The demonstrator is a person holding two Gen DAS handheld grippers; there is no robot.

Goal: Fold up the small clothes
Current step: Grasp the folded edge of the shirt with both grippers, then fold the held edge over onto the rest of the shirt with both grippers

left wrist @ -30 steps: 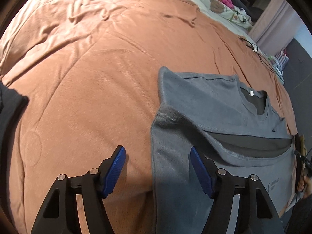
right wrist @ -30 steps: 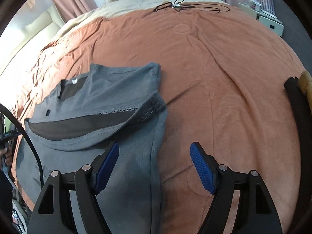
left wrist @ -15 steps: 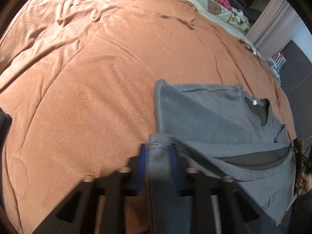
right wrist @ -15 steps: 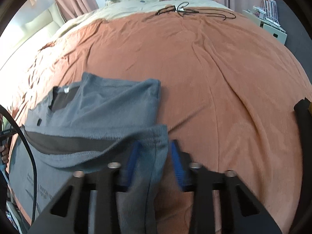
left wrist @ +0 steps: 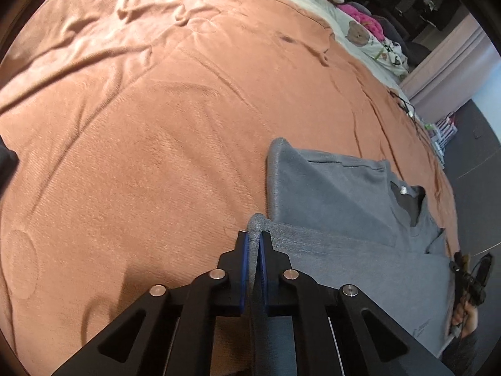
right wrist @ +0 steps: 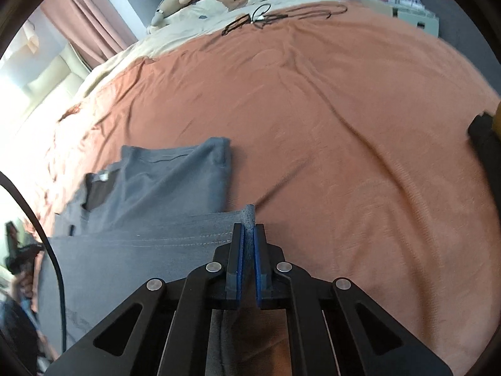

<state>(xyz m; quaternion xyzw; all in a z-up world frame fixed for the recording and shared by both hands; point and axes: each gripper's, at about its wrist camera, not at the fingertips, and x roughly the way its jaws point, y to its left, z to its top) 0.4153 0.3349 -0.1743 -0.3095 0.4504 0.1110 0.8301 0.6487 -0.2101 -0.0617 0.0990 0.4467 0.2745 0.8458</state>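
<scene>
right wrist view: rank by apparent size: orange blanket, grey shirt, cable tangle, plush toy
1. orange blanket
2. grey shirt
3. Cable tangle and plush toy: similar apparent size, both far from the camera, so no ranking between them.

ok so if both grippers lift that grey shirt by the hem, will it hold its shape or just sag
Probably sag: the shirt is soft knit that already bunches where the left gripper and right gripper pinch it. The middle would likely droop between the two held corners. It looks light, and the fuzzy blanket may drag at it a little.
</scene>
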